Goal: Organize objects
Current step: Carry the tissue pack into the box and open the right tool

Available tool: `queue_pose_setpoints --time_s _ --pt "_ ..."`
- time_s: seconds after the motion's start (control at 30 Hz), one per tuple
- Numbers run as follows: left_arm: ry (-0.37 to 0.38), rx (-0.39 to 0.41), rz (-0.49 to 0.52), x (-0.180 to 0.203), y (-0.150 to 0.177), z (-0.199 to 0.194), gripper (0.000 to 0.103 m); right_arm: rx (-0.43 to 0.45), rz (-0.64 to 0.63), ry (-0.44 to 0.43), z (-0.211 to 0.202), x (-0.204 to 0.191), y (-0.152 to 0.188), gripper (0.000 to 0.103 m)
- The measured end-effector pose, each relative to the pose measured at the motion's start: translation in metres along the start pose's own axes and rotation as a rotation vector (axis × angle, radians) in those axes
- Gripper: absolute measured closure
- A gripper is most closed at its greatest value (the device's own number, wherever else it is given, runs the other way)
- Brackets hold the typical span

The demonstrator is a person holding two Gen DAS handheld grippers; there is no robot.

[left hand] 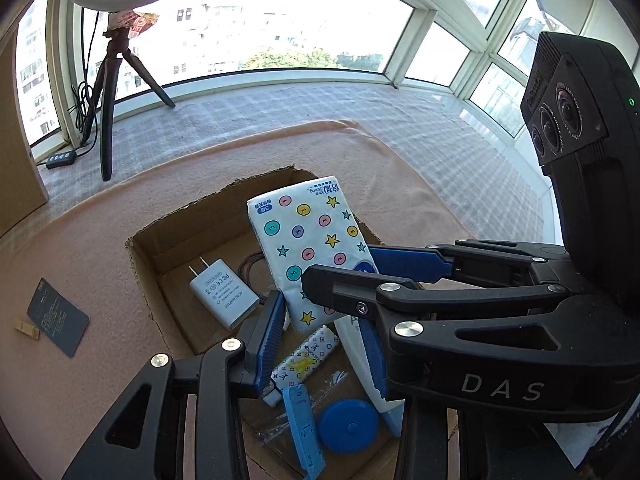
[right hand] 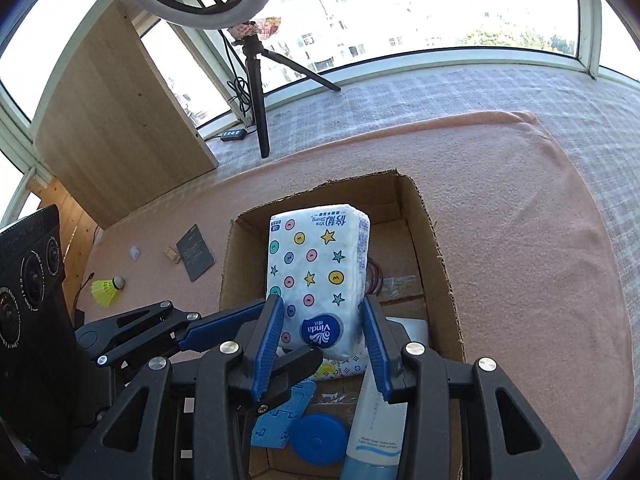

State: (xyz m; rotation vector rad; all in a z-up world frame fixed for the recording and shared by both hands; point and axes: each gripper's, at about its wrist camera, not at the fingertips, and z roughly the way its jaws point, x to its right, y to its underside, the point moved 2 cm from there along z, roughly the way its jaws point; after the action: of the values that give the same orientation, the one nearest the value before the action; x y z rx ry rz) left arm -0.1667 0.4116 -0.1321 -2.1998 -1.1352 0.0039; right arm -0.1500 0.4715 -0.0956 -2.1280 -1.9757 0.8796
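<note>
Presently, the right tool [right hand: 324, 344] grips the tissue pack [right hand: 318, 272] by its lower end over the cardboard box [right hand: 436, 248] (long axis pointing away from the tool); the left tool [left hand: 322, 344], nearby, holds nothing, jaws parted.

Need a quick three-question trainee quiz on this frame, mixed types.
1. What is the right gripper clamped on? A lotion tube, B tissue pack, C dark card
2. True or false: the white charger lies inside the cardboard box.
3. What colour is the skirt of the shuttlecock on the blanket?
Key: 1 B; 2 true; 3 yellow
</note>
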Motion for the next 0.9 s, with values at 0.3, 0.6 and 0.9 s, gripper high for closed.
queue_pose_setpoints --time_s 0.3,0.6,0.9 --pt "-0.008 -0.007 -0.039 -0.014 -0.008 0.016 0.030 0.017 -0.019 0.068 0.010 0.010 -0.009 0.041" --pt "-0.013 -0.013 -0.021 -0.016 -0.003 0.012 0.030 0.020 -0.005 0.059 0.009 0.010 -0.010 0.041" --pt "-0.026 0.009 -0.044 -0.031 0.009 -0.015 0.030 0.021 0.016 0.035 0.006 -0.003 -0.001 0.041"
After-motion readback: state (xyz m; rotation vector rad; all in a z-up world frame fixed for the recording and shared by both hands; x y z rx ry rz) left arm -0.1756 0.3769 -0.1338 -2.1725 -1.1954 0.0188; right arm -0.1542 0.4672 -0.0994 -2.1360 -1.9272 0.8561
